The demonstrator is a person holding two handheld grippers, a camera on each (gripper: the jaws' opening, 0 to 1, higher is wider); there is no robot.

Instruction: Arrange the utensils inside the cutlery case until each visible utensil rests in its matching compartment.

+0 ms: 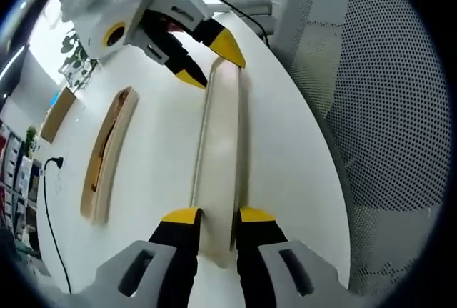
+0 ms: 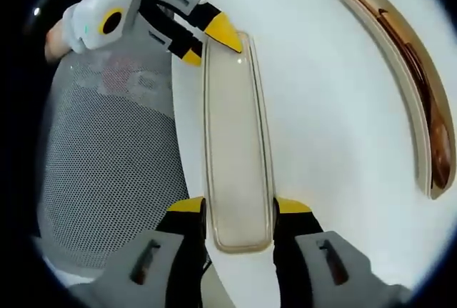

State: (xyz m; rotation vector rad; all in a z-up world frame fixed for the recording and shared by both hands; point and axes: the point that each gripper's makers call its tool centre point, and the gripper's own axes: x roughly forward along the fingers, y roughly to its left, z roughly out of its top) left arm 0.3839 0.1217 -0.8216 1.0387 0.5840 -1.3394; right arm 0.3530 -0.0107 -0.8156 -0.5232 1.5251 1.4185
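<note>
Right gripper view shows the long pale lid (image 2: 235, 143) of the cutlery case lying flat on the table (image 2: 335, 143), with the right tongs (image 2: 239, 211) spread around its near end, one jaw on each long side and touching or almost touching the rim. At the far end of the lid, the left tongs (image 2: 211, 40) close on the opposite end in the same way. In the left gripper view the left tongs (image 1: 218, 215) straddle the lid (image 1: 221, 151) at their own end, and the right tongs (image 1: 214, 61) meet it at the far end.

The step in hand appears to be a two-ended grasp of the lid. To do it well, both tongs should pinch at the same moment, keep the lid level, and move together so neither end twists or slips.

The case tray (image 2: 407, 86), holding brownish utensils whose type cannot be told, lies well to the right of the right tongs, apart from the lid. In the left gripper view the tray (image 1: 107, 154) lies left of the left tongs.

The table is white, smooth and round-edged. A grey mesh chair (image 2: 107, 158) stands just beyond its edge. Further off, shelving, a cable (image 1: 50, 201) and plants (image 1: 75, 54) are visible.
</note>
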